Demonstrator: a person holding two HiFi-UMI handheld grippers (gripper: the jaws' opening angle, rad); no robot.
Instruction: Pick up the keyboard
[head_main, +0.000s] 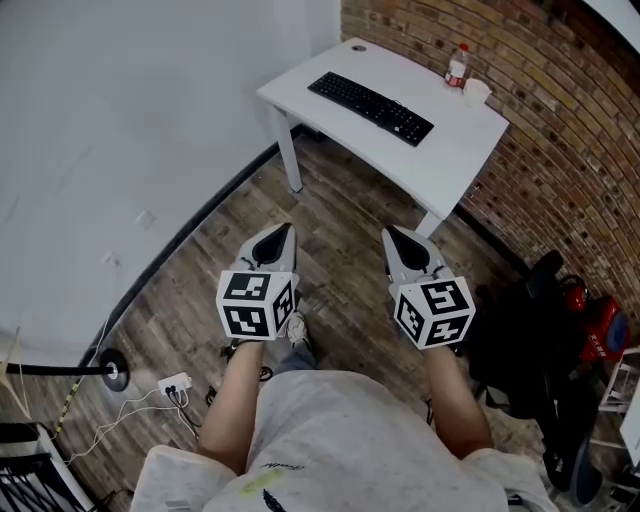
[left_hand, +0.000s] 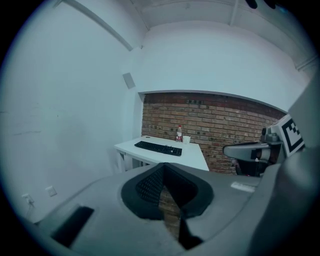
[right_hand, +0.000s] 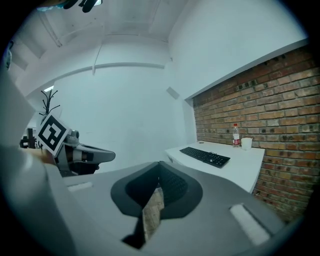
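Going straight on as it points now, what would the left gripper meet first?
Probably the white table, its near edge or leg, short of the keyboard; the way there looks free. Depth unclear.

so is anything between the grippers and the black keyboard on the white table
Nothing visible: only wooden floor separates the left gripper and right gripper from the white table; the black keyboard lies unobstructed on it.

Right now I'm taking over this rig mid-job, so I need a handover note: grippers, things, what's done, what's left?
Left gripper: shut, empty. Right gripper: shut, empty. Both hang above the floor, short of the desk.
Keyboard lies flat on the desk, apart from the bottle and cup.
Done: nothing, keyboard untouched.
Left: approach, open the jaws, grip the keyboard, lift.
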